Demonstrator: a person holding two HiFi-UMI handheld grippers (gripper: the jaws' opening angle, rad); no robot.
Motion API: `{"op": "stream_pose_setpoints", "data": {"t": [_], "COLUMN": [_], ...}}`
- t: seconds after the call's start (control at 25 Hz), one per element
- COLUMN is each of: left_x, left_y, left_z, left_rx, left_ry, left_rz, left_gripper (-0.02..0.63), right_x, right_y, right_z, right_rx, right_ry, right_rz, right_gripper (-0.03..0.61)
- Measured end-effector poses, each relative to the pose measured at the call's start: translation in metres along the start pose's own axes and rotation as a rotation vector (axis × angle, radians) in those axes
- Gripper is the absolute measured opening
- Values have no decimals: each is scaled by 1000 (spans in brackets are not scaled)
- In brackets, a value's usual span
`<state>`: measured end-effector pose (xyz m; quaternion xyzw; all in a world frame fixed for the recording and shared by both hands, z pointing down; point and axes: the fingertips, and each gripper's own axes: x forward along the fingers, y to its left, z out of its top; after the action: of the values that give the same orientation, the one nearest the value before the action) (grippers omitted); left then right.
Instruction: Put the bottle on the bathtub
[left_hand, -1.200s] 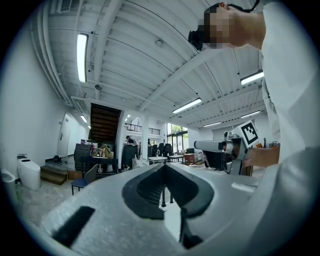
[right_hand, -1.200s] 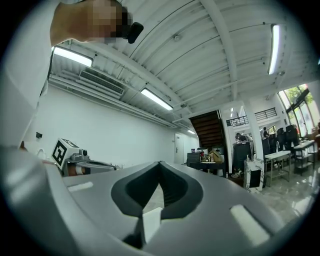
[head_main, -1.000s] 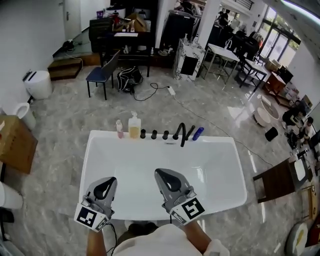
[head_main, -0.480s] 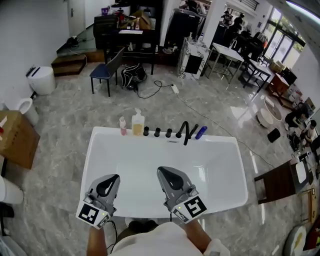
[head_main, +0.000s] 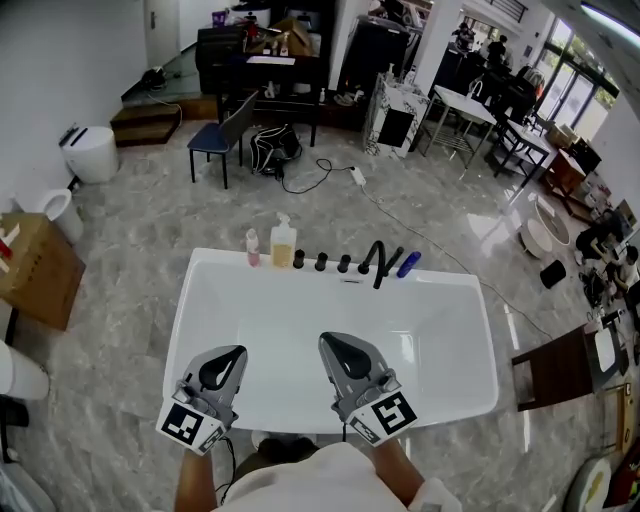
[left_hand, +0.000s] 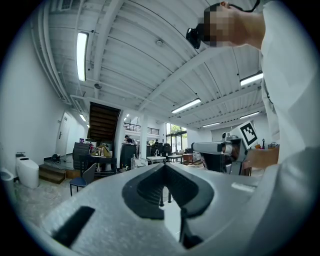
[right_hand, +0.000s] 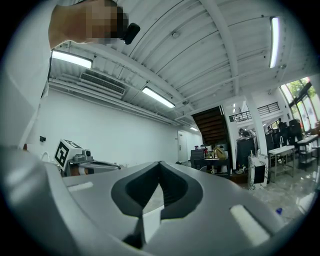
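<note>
**Bottles line the tub's far rim as both tools hang idle**

A person stands at the near end of a white bathtub (head_main: 300, 330). The left tool (head_main: 228, 354) and the right tool (head_main: 336, 342) are held just above the near rim. Each gripper view shows its jaws pressed together at the tips with nothing between them.

Three bottles already stand upright on the tub's far rim. A small pink bottle (head_main: 253, 249) stands just beside a yellow pump bottle (head_main: 284, 246) on the left. A blue bottle (head_main: 408, 264) stands to the right of the black faucet (head_main: 377, 264), and a row of black knobs (head_main: 321, 263) sits between the pump bottle and the faucet. The pictures do not say which bottle the task means. With every bottle in view on the rim and both tools empty, the placing looks done, or else a further bottle is out of sight and nothing has begun.

Compared with a second ago, the bottles keep the same order and spacing on the rim. The tools hold the same closed pose. Only the framing has shifted: the tub sits slightly further right in the head view and more of the floor beyond it shows.
</note>
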<state>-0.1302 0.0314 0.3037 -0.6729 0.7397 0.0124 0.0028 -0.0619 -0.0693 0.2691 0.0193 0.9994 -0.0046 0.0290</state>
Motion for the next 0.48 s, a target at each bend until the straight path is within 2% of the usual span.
{"op": "stream_pose_setpoints", "data": {"t": [0.48], "left_x": [3], "left_y": [-3], "left_z": [0], "left_rx": [1], "left_ry": [-2], "left_rz": [-2], "left_gripper": [3], "right_x": [-1], "right_y": [-1], "right_z": [0], "right_rx": [-12], "right_ry": [6], "right_rz": [5], "right_gripper": [8]}}
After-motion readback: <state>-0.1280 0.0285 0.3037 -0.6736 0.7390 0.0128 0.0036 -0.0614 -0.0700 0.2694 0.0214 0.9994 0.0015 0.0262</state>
